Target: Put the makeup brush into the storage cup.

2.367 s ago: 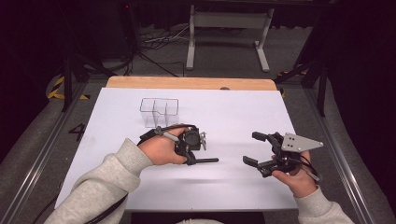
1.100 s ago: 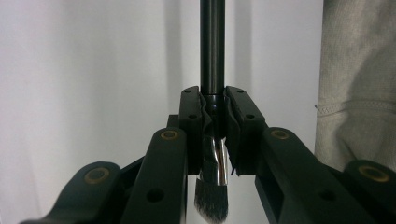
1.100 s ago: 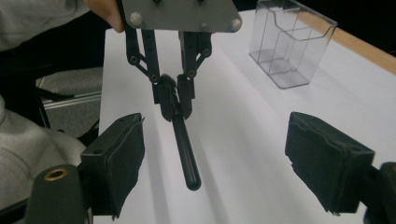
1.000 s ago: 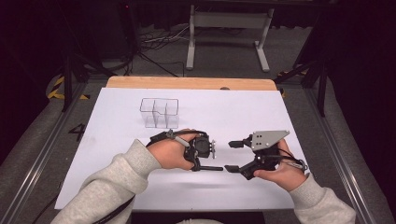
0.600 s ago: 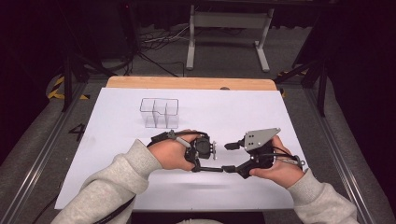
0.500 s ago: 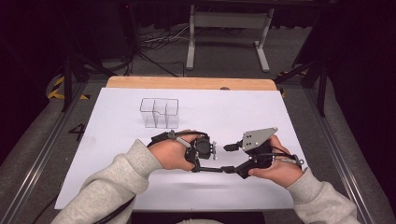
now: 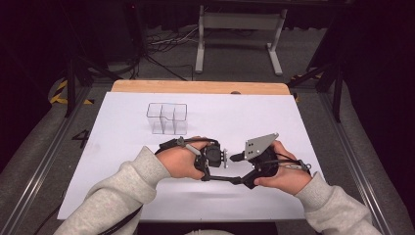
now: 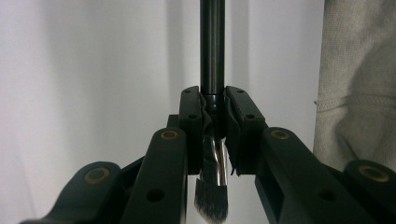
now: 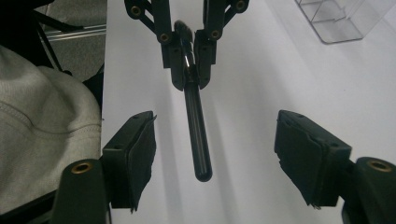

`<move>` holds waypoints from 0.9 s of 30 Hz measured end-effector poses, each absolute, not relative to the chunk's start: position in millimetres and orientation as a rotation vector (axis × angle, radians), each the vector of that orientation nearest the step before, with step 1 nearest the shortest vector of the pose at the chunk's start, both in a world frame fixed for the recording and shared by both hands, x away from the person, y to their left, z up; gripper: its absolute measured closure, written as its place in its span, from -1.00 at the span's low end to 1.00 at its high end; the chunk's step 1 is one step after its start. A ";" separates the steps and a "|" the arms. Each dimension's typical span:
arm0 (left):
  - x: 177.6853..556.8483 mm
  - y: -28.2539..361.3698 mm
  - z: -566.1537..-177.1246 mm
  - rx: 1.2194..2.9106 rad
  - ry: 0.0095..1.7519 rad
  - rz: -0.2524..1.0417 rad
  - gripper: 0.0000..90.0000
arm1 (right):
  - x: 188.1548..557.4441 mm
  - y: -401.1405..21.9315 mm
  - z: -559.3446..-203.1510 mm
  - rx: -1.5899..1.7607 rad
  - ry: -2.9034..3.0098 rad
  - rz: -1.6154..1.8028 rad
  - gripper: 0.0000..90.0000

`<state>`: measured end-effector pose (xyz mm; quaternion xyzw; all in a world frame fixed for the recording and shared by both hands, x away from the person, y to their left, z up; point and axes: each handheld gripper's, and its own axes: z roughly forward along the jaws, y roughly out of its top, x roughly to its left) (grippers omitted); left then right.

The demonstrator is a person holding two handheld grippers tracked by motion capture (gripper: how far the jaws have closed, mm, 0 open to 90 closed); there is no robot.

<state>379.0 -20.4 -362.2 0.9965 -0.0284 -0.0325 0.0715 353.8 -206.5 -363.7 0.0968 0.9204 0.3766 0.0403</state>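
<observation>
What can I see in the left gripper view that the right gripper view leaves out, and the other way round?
Left gripper view: close up, the brush's dark bristles and shiny silver collar, on the camera's side of the left claw, which is shut on the handle.

Right gripper view: the open right claw flanking the handle's free end without touching it, and a clear compartment box farther off.

Both: the black handle in the left claw, the white table and a grey sleeve.

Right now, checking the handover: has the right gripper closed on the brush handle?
No: the right gripper is wide open around the brush handle, touching neither side.
</observation>
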 end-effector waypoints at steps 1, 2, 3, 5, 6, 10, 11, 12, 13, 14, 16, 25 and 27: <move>379.0 -20.5 -362.1 2.997 -0.085 -0.098 0.73 | 353.7 -205.3 -364.3 0.301 2.825 1.148 -0.33; 379.0 -20.5 -362.1 2.996 -0.086 -0.098 0.73 | 354.1 -204.5 -365.0 0.290 2.828 1.139 -0.34; 378.9 -20.4 -362.5 2.992 -0.085 -0.092 0.73 | 354.5 -203.6 -365.8 0.283 2.832 1.136 -0.34; 379.0 -20.5 -362.3 2.994 -0.088 -0.091 0.73 | 354.8 -202.3 -366.9 0.289 2.843 1.124 -0.34; 378.7 -20.4 -362.0 2.995 -0.082 -0.094 0.73 | 355.1 -201.3 -367.8 0.291 2.847 1.117 -0.34; 380.1 -21.1 -361.4 2.993 -0.111 -0.076 0.73 | 356.4 -199.0 -371.3 0.273 2.869 1.095 -0.34; 380.0 -21.1 -361.3 2.993 -0.111 -0.076 0.73 | 356.2 -198.3 -372.2 0.279 2.874 1.093 -0.34; 379.0 -20.9 -360.8 3.002 -0.096 -0.095 0.73 | 356.2 -198.0 -372.8 0.279 2.879 1.087 -0.34; 378.8 -20.8 -361.0 2.998 -0.094 -0.093 0.73 | 356.1 -197.3 -374.0 0.277 2.884 1.082 -0.33; 378.8 -20.9 -360.8 3.000 -0.095 -0.095 0.73 | 356.4 -197.0 -374.8 0.268 2.888 1.080 -0.32; 378.9 -21.2 -360.6 3.004 -0.097 -0.098 0.73 | 356.3 -196.0 -376.1 0.270 2.893 1.076 -0.31; 379.2 -21.9 -362.7 3.006 -0.118 -0.101 0.73 | 356.1 -191.6 -383.6 0.278 2.910 1.067 -0.10; 378.9 -21.7 -363.9 3.004 -0.108 -0.107 0.73 | 355.1 -190.9 -385.3 0.285 2.907 1.075 0.02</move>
